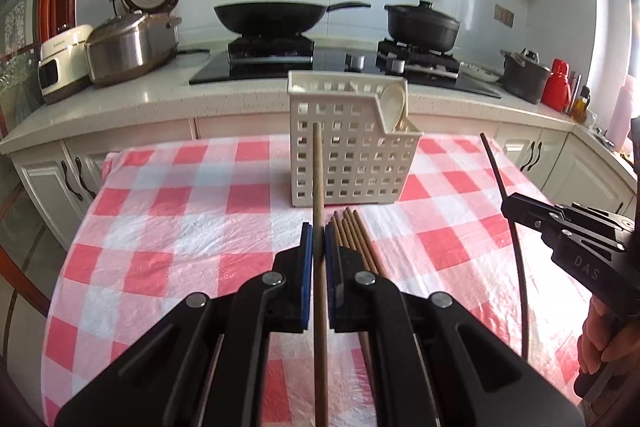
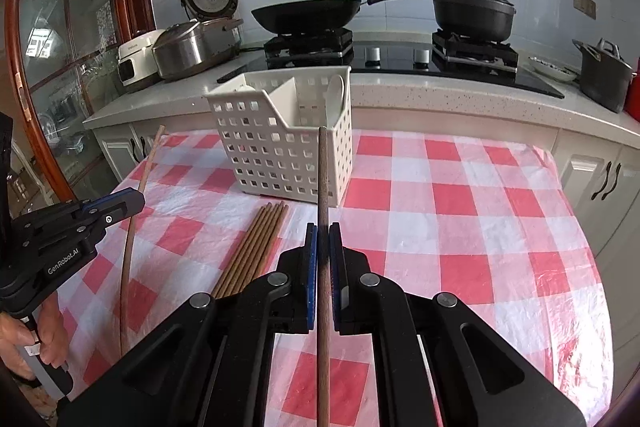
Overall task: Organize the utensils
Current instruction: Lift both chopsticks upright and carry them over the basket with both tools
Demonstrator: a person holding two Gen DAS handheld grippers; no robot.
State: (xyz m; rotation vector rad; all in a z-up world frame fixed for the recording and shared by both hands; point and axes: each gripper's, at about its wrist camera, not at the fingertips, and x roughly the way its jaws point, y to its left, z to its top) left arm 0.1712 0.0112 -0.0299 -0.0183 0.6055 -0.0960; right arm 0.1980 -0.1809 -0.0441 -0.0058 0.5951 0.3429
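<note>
Left wrist view: the left gripper [image 1: 318,239] is clamped tight on 1 brown chopstick [image 1: 318,179], tip aimed at the white slotted caddy [image 1: 348,163] on the checked tablecloth [image 1: 160,195]. My guess at the risk: the stick is thin and round, so it could swivel in the pads and hit the caddy wall instead of dropping in. A white spoon [image 1: 394,103] already sits in the caddy's lower pocket.

Right wrist view: the right gripper [image 2: 323,243] is also closed on its own chopstick [image 2: 324,171], same worry. 5 or so loose chopsticks [image 2: 256,247] lie bundled on the cloth just in front of the caddy
</note>
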